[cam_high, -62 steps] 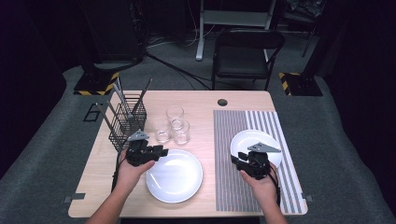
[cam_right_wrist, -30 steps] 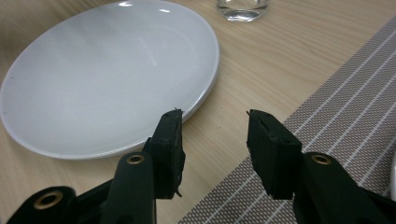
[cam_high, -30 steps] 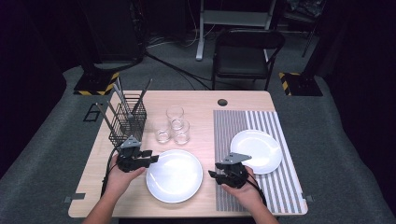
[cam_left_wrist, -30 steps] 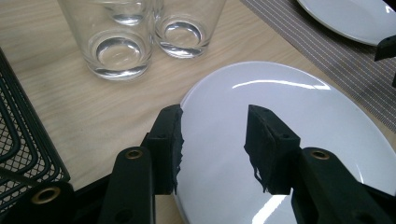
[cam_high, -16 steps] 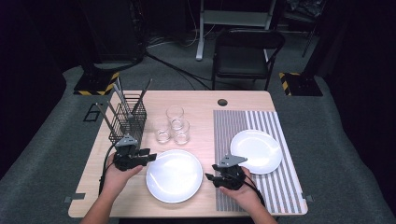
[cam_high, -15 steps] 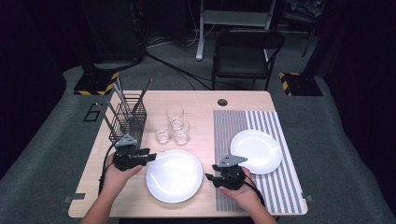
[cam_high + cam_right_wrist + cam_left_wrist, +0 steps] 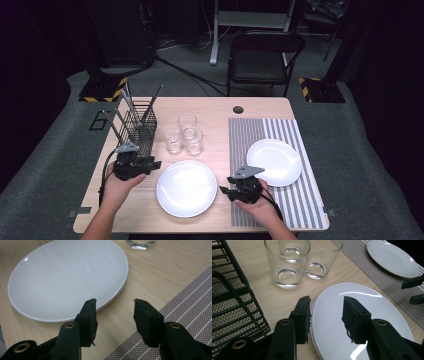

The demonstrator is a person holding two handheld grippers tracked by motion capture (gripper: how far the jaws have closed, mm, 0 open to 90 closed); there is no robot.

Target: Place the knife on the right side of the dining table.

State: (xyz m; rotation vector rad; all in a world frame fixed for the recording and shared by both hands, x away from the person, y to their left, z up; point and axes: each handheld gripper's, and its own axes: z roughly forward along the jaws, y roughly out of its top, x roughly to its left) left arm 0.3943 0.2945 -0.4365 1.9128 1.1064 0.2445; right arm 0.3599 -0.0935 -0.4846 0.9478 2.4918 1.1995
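We see the large white plate (image 7: 186,188) lying flat on the table (image 7: 260,107), between the left gripper (image 7: 150,165) and right gripper (image 7: 226,190). Both sets of jaws stand open and empty; the left jaws, just closing slightly, hover above the plate's left rim.

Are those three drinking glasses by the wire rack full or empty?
Empty. The three glasses stand upright beside the wire rack, and the left gripper view shows clear, dry bottoms.
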